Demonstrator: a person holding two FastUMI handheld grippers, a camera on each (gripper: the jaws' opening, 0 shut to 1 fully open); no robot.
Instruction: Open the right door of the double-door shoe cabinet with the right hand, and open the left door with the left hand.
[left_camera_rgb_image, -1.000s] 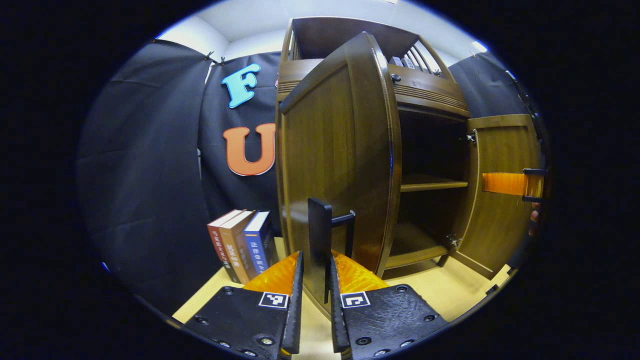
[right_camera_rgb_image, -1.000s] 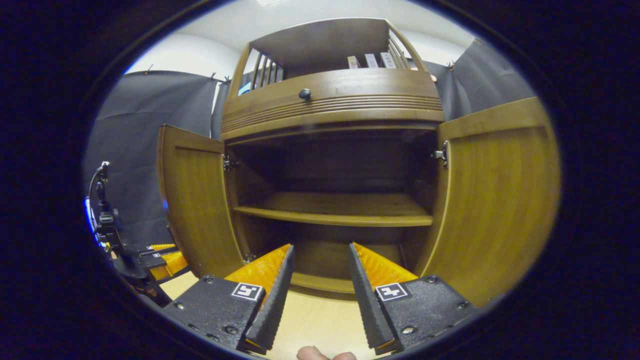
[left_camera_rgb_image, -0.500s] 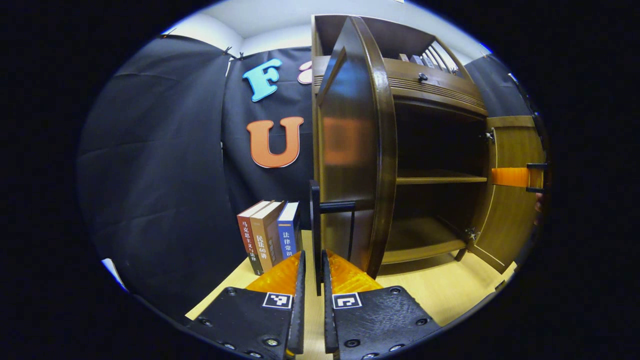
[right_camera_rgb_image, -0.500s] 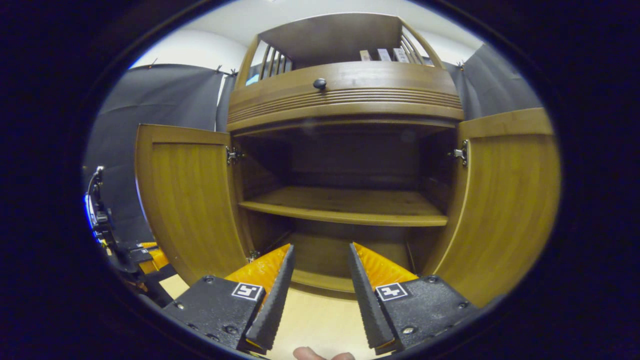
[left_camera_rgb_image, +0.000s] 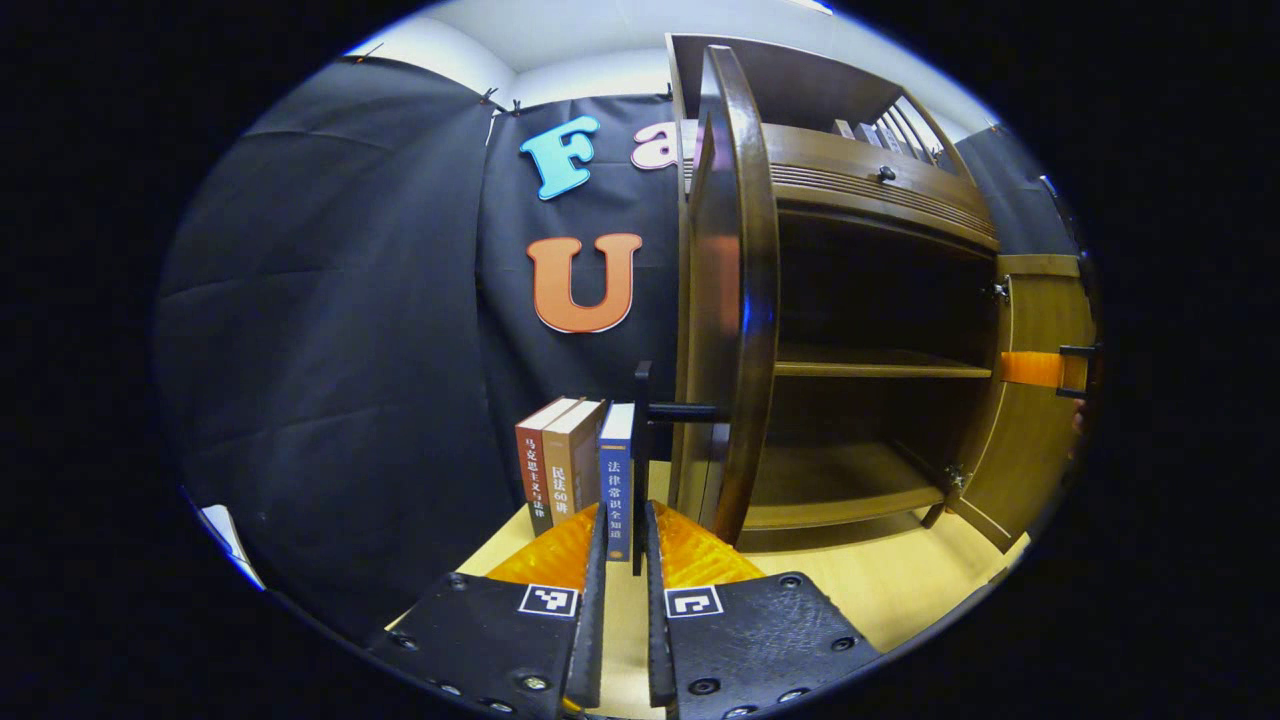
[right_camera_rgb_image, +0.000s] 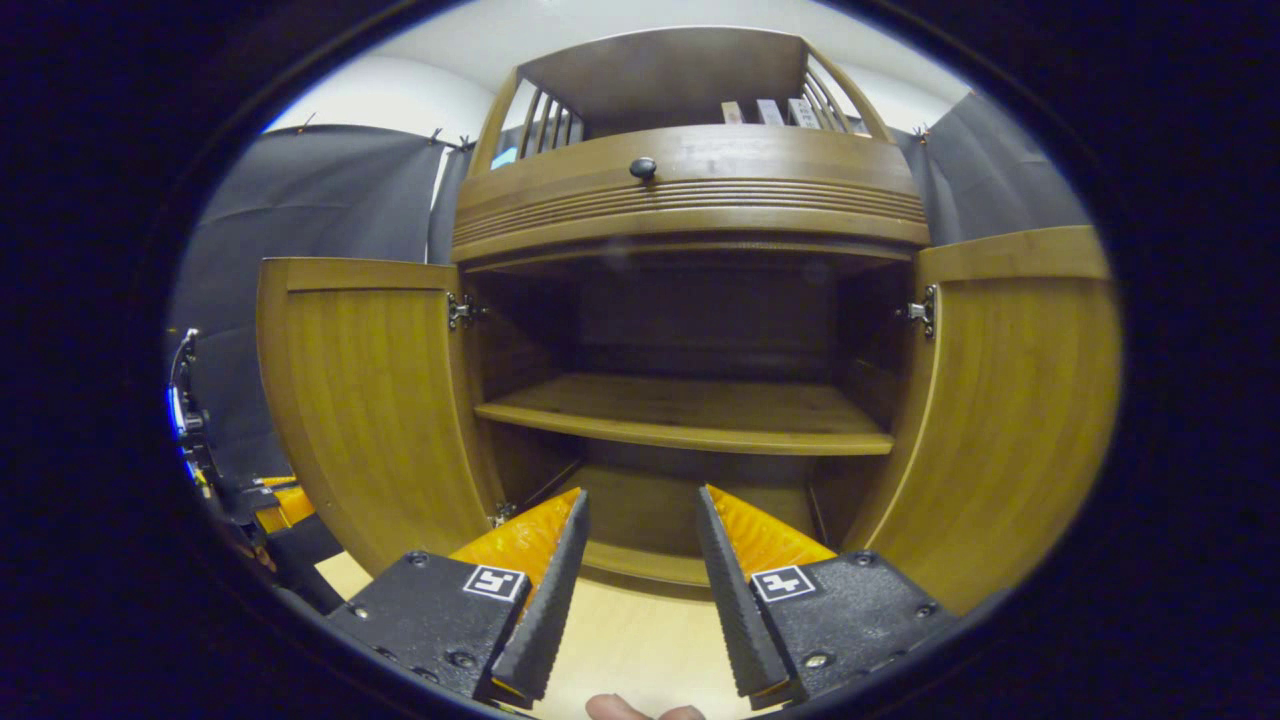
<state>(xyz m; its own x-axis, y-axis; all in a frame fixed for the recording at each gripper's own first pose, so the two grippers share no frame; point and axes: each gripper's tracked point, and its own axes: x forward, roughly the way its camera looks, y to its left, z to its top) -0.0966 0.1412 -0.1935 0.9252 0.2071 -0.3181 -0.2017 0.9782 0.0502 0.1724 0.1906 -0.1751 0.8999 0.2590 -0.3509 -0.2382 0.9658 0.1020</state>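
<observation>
Now the left gripper pinches the thin black handle of the left door, which is swung wide. Meanwhile the right gripper is spread apart, holding nothing, facing the shoe cabinet by the right door.

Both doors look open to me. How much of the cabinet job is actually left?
Nearly done. The right door stands wide open and the right gripper is open, holding nothing. The left door is swung open too, the left gripper clamped on its handle. What's left: release the handle.
</observation>
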